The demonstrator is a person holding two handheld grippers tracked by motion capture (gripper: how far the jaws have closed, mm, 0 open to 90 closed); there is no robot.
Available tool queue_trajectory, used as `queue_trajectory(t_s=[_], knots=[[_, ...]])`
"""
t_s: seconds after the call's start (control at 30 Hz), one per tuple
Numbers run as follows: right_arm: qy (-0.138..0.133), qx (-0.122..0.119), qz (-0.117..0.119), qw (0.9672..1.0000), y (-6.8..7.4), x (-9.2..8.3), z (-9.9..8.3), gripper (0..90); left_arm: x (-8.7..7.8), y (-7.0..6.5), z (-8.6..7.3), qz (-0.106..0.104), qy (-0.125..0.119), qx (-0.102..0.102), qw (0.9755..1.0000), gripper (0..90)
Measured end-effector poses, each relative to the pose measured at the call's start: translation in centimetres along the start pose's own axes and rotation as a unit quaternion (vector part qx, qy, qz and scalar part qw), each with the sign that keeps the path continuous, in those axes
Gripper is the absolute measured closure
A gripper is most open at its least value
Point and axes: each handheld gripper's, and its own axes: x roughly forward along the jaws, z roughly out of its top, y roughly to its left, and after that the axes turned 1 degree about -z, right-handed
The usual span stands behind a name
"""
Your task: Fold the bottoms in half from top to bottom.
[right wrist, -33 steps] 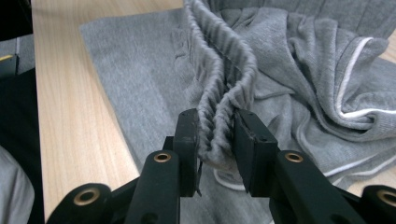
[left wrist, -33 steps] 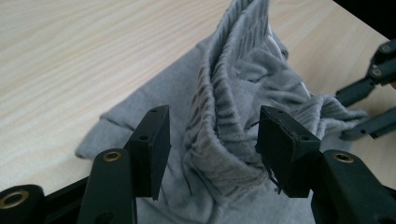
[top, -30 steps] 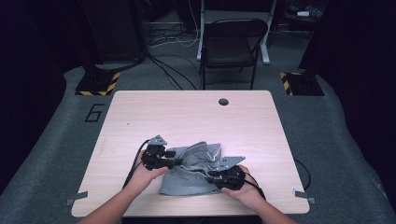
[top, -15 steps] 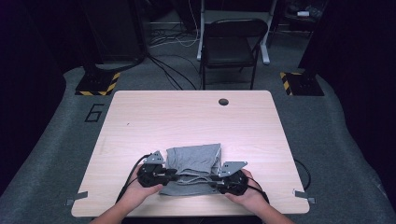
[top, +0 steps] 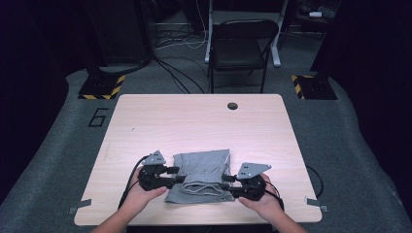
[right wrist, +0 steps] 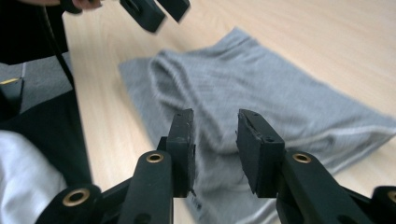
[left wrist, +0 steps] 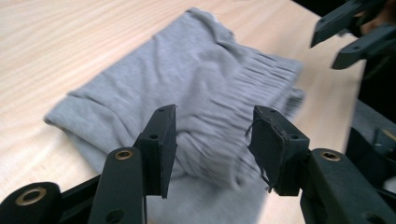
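Pale wooden table (top: 194,121) bears soft, limp grey garment (top: 201,174) between left gripper (top: 179,174) and right gripper (top: 224,184), both with jaws just opening, parted and empty; grip its gathered waistband just ahead.

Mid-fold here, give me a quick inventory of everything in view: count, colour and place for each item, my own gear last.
Folded garment: one, grey, near edge of the table between the two grippers.
Table: one, light wood, centre of the high view, with a dark round hole near its far edge.
Chair: one, black, on the floor beyond the table's far side.
Hazard-striped bases: two, black with yellow stripes, on the floor at the far left and far right.
Floor cables: several, dark, behind the table.
Left gripper: one, black, at the garment's left edge, jaws apart, not clamped.
Right gripper: one, black, at the garment's right edge, jaws apart.
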Motion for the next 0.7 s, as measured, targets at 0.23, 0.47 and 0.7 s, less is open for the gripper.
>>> queue_trajectory(t_s=[0.23,0.47,0.7], knots=[[-0.005,0.017,0.008,0.9998,-1.3,2.8,2.0,60.8,2.7,0.4,-0.2,-0.007,0.018,0.008,0.9998,49.9],[0.052,0.025,0.023,0.9981,-2.0,5.0,0.8,60.6,3.2,-0.1,-1.1,-0.016,0.040,0.035,0.9985,50.4],[0.085,0.019,0.039,0.9955,-1.5,5.2,-0.9,59.9,3.8,-0.7,-2.0,-0.020,0.055,0.047,0.9972,50.5]])
